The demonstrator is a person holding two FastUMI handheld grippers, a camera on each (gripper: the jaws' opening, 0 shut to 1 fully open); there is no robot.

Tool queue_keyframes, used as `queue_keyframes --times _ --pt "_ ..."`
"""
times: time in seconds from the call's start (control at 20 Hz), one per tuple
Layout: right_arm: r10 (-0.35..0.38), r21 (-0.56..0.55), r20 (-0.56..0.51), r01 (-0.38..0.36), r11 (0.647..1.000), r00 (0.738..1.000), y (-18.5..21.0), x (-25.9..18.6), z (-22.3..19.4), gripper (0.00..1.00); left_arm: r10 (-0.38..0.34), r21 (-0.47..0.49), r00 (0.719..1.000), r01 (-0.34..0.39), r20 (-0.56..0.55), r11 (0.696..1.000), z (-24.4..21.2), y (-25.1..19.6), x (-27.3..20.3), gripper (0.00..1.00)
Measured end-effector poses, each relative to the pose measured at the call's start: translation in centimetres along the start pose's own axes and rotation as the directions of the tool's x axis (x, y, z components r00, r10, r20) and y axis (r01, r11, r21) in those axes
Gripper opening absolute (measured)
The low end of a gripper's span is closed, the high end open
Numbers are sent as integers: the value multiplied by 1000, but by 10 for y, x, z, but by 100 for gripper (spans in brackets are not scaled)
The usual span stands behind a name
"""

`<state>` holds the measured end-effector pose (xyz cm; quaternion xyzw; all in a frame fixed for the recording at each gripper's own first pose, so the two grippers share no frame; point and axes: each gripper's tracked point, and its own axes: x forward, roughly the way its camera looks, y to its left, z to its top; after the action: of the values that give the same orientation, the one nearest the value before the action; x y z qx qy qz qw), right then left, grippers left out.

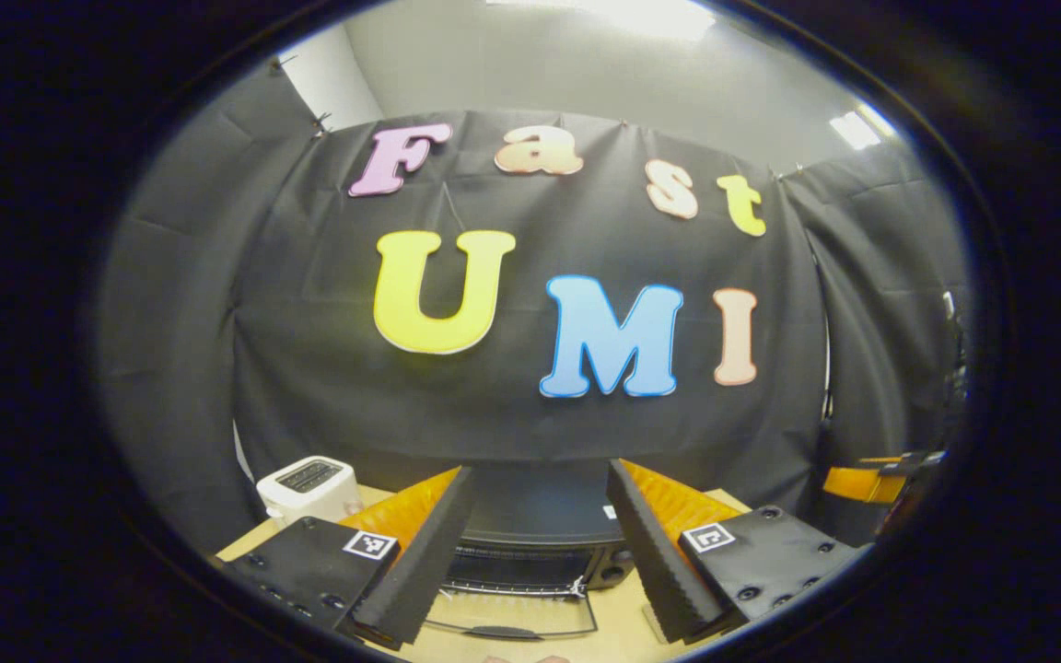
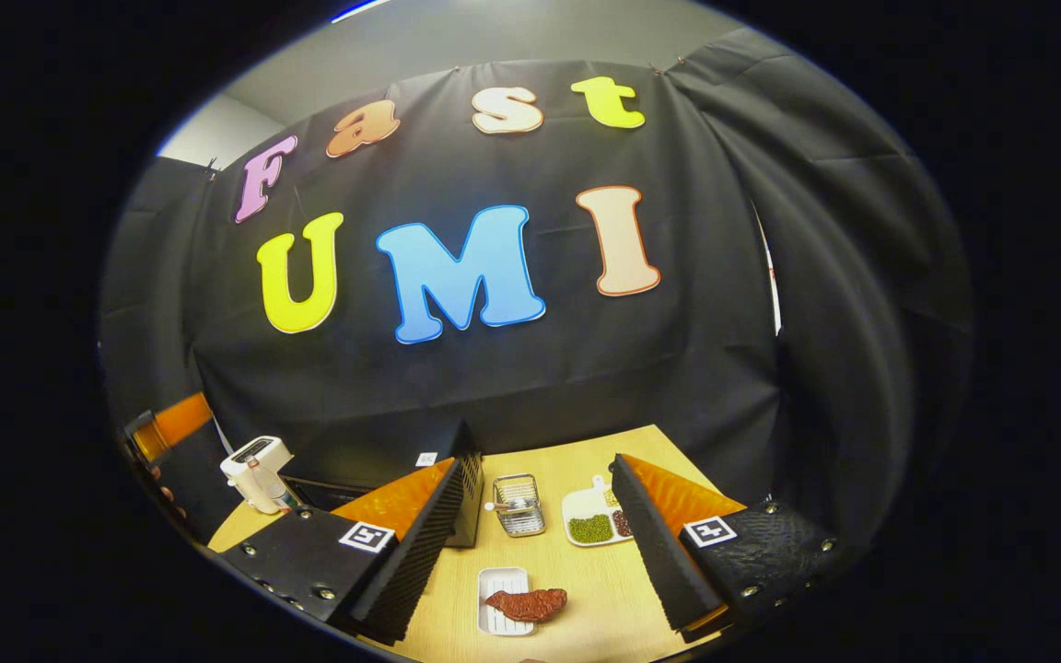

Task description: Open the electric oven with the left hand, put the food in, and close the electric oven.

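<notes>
The black electric oven [image 1: 530, 516] stands straight ahead of my left gripper [image 1: 540, 477], which is open and holds nothing. Its glass door [image 1: 512, 628] seems to be folded down flat toward me, and the wire rack inside is visible. In the right gripper view the food, a reddish-brown slab of meat [image 2: 528, 604], lies on a small white tray [image 2: 497, 582] on the wooden table. My right gripper [image 2: 540, 465] hangs open above and behind it. The oven [image 2: 374, 465] sits to the left there, partly hidden by my finger.
A white toaster [image 1: 305, 488] stands left of the oven. A small metal basket [image 2: 518, 505] and a white dish with green beans [image 2: 595, 520] lie behind the meat. The other gripper [image 1: 867, 481] shows at the far right edge of the left gripper view.
</notes>
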<state>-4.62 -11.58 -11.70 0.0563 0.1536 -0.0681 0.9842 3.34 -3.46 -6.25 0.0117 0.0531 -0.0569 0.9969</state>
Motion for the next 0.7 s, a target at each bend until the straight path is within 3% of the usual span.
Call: queue_keyframes --times 0.05,0.3,0.5,0.7 --pt "7 19 -19 -6 1000 1000 -5 2 -7 98 -4 5 1000 4 9 1000 7 -5 -3 100" --pt "100 160 -178 -72 985 979 -22 20 -69 99 -9 2 1000 9 -12 1000 2 -20 -7 100" --pt "170 249 -318 -90 964 933 -36 37 -139 98 13 5 999 -13 -29 1000 2 -23 -10 97" --pt "260 376 -425 -92 922 867 -42 46 -200 95 37 17 999 -36 -40 999 3 -29 -8 100"
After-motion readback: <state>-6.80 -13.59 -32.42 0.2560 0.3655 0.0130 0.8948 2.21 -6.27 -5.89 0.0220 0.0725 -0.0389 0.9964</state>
